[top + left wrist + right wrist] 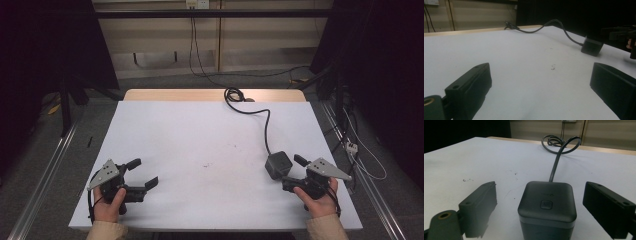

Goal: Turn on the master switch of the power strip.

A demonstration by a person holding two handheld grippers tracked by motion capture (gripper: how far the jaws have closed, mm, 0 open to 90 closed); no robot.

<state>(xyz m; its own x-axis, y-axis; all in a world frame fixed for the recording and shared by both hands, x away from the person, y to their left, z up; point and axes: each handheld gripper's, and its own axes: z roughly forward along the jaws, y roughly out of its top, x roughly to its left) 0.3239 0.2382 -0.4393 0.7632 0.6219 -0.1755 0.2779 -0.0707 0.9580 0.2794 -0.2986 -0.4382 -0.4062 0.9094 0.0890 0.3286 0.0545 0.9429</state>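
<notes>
Right gripper view puts the cube [547,207] dead ahead of me: a dark grey block with rounded corners and a small square button on top, standing on the white table [474,162] right between my two black jaws. Both jaws stand wide of it, a gap of table showing on each side, so I have hold of nothing; the pads are clear of its walls. Its cord [554,170] leaves the far face and runs straight away from me, then loops into a coil near the table's far edge. That is the line that matters: the cord lies along my line of reach, and the cube's side faces sit square to my pads.

From the high view, the cube [278,165] sits at the near right of the table, just beside my right gripper [295,172], which points in at it from the right. My left gripper [142,175] is well apart at the near left, jaws spread wide too, with bare table between them. In the left gripper view the cube [592,46] is far off at upper right.

So the right hand is plainly the nearer one. I judge that if I grip, it needs only a straight squeeze across the side faces.
</notes>
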